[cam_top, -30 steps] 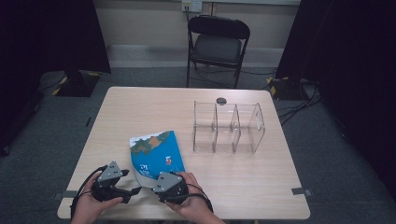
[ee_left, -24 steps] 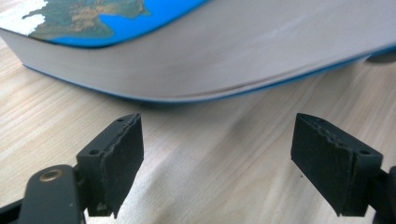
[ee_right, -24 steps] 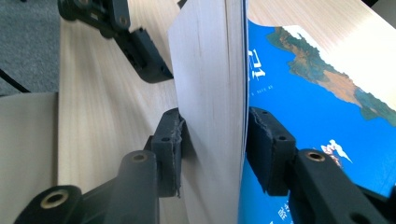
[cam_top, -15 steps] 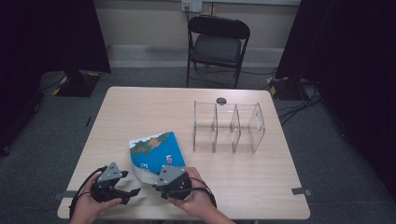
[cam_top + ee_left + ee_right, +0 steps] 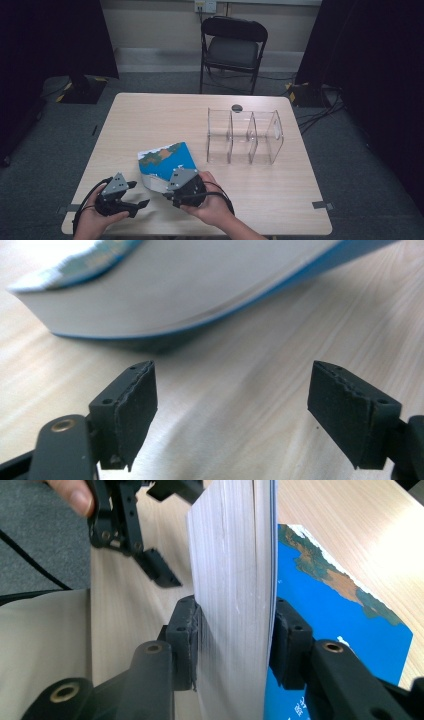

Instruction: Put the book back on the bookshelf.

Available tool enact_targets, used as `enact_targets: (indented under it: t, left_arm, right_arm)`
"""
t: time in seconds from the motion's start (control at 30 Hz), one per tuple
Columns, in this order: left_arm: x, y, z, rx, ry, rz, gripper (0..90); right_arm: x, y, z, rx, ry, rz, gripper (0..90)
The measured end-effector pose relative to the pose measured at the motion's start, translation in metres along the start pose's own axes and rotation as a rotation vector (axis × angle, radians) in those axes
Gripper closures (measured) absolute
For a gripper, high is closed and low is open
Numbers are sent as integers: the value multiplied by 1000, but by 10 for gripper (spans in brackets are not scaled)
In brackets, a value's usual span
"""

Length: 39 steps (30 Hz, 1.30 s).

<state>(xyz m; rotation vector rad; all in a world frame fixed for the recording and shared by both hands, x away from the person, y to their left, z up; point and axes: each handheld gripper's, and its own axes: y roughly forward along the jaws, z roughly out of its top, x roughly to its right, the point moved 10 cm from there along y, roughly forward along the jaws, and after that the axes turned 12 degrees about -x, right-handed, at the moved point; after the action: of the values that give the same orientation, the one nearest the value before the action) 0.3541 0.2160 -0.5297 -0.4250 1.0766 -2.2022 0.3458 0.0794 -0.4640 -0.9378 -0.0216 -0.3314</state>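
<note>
A: Item 1?
B: Paperback book [image 5: 167, 161], blue cover with a map-like print. It lies at the near-left part of the wooden table [image 5: 160, 120], its near edge raised off the top.

A: Held by?
B: Right gripper [image 5: 232, 640]. Its 2 jaws clamp the page block from both sides, 1 pad on the white page edges, the other against the blue cover.

A: Item 2?
B: Left gripper [image 5: 232, 407], just left of the book in the high view. Jaws stand apart with bare tabletop between them; they have just been closing slightly. The book's lifted corner hangs close ahead of the pads [image 5: 137, 400], not touching.

A: Item 3?
B: Clear acrylic organizer [image 5: 245, 136], 3 compartments, upright at the table's right half, well apart from the book.

A: Remainder?
B: Small dark round object [image 5: 237, 107] behind the organizer; black folding chair [image 5: 232, 47] beyond the far edge.
</note>
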Motion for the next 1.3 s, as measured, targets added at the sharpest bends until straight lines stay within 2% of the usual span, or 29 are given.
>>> enact_targets:
  t: [0.13, 0.2, 0.37, 0.4, 0.47, 0.53, 0.7, 0.9, 1.23, 1.3]
  left_arm:
    - [-3, -6, 8, 7, -5, -6, 203]
    - [-6, -8, 13, 3, 21, 11, 202]
    - [-9, -14, 26, 9, 33, 18, 178]
    - [-10, -15, 28, 8, 50, 22, 169]
    - [-11, -16, 33, 11, 58, 33, 169]
    - [-11, -16, 38, 16, 65, 24, 166]
    - [-10, -15, 42, 0, 108, 34, 158]
    - [-4, -13, 48, 18, 149, 25, 153]
    - [-4, -14, 49, 37, 161, 32, 154]
    - [-4, -14, 49, 40, 183, 36, 154]
  right_arm:
    - [2, -5, 3, -6, 2, 13, 604]
    - [4, -6, 5, -11, -1, 16, 604]
    - [4, -8, 6, -25, -7, 30, 604]
    - [4, -8, 6, -27, -7, 33, 604]
    - [5, -10, 7, -28, -11, 37, 604]
    - [5, -11, 8, -26, -7, 41, 604]
    - [7, -11, 8, -24, -11, 46, 604]
    - [8, -13, 8, -25, -14, 57, 603]
    - [9, -14, 7, -29, -17, 73, 603]
    - [9, -14, 8, -29, -18, 73, 602]
